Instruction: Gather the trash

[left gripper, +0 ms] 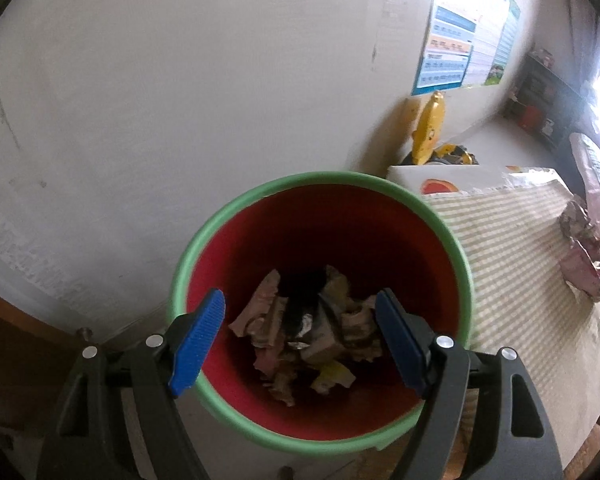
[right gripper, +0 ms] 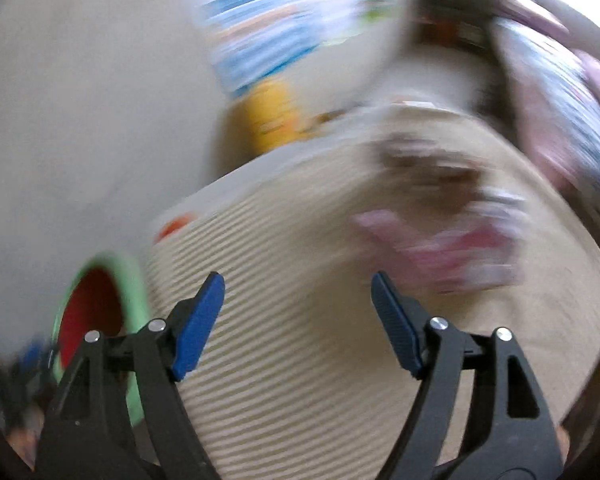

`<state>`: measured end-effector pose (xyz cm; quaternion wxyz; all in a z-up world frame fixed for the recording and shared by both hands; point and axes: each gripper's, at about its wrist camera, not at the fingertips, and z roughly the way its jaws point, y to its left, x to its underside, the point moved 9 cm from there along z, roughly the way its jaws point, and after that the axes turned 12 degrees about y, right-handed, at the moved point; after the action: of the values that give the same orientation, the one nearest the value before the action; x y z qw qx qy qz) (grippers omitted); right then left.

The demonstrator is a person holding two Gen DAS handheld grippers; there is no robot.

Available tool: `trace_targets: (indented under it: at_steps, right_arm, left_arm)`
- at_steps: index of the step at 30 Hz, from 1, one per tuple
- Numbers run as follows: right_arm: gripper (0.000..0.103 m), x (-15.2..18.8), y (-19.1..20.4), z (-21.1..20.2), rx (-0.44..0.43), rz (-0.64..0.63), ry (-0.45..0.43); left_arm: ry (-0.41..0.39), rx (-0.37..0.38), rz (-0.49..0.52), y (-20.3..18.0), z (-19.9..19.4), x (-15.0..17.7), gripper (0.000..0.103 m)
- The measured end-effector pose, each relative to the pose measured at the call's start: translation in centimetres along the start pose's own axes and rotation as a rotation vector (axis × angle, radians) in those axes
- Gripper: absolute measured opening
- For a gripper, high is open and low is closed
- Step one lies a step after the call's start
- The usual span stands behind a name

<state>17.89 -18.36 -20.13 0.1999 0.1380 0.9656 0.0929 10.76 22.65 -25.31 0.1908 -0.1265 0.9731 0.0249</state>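
Blue ridged pads [left gripper: 198, 344] on the black left gripper [left gripper: 300, 338] are spread wide apart and hold nothing. They hang right over the round red bucket with a green rim [left gripper: 204, 236]. Down in the bottom of that bucket lies a heap of crumpled paper and wrapper trash [left gripper: 308, 340]. The bucket stands just beside a table with a striped green and cream cloth [left gripper: 512, 264]. On the cloth, well apart from the bucket, sits one more crumpled pink and silver wrapper [left gripper: 588, 256]. A yellow toy [left gripper: 430, 128] leans by the white wall [left gripper: 160, 100].

The black right gripper [right gripper: 298, 320] is spread open too, and it is empty. It is above the striped cloth, with the blurry pink wrapper near its right tip. The bucket shows at the far left.
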Motion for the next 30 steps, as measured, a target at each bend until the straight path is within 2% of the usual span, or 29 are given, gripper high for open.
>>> trace_targets:
  at_steps: [2,4,8,10,12,13,14,16,17,21,24,26,28,30]
  right_arm:
    - [0.082,-2.1,-5.6,0.0,0.054,0.141,-0.025]
    - [0.086,-3.3,-9.4,0.9,0.11,0.211,-0.01]
    - [0.086,-4.7,-13.1,4.9,0.125,0.265,0.123]
    - [0.086,-4.8,-13.7,6.6,0.09,0.282,0.186]
    - [0.085,-4.7,-13.9,7.5,0.052,0.312,0.204]
    - [0.079,-4.6,-14.0,7.9,0.034,0.315,0.22]
    - [0.067,-4.4,-13.9,8.5,0.013,0.309,0.244]
    - [0.053,-3.8,-13.2,8.5,-0.049,0.308,0.258]
    - [0.05,-3.6,-12.9,8.0,-0.049,0.307,0.244]
    - [0.049,-1.9,-11.6,5.7,-0.132,0.274,0.214]
    - [0.049,0.5,-11.3,4.1,-0.168,0.256,0.207]
    - [0.049,1.9,-11.7,3.1,-0.188,0.264,0.2]
    - [0.049,2.7,-12.1,2.4,-0.189,0.266,0.188]
    - [0.049,4.5,-12.9,1.2,-0.149,0.247,0.169]
  left_arm:
    - [0.0,0.007,0.021,-1.1,-0.1,0.0,0.074]
    - [-0.004,0.012,0.057,-2.5,-0.4,0.0,0.074]
    - [-0.001,0.019,0.121,-5.1,-0.9,0.4,0.074]
    - [0.004,0.033,0.142,-6.3,-1.2,0.6,0.074]
    - [0.001,0.042,0.167,-7.5,-1.8,0.8,0.074]
    - [-0.001,0.045,0.176,-7.9,-2.1,0.8,0.074]
    - [-0.001,0.052,0.183,-8.4,-2.3,0.9,0.074]
    - [0.002,0.067,0.201,-9.5,-2.6,1.1,0.074]
    - [0.005,0.076,0.212,-10.2,-2.7,1.2,0.074]
    - [0.033,0.148,0.249,-13.7,-2.8,1.7,0.074]
    - [0.094,0.284,0.256,-18.3,-2.6,2.2,0.074]
    - [0.136,0.34,0.272,-21.5,-1.9,2.6,0.074]
    - [0.166,0.379,0.288,-24.4,-1.3,2.9,0.074]
    - [0.191,0.395,0.307,-27.7,-0.5,3.0,0.074]
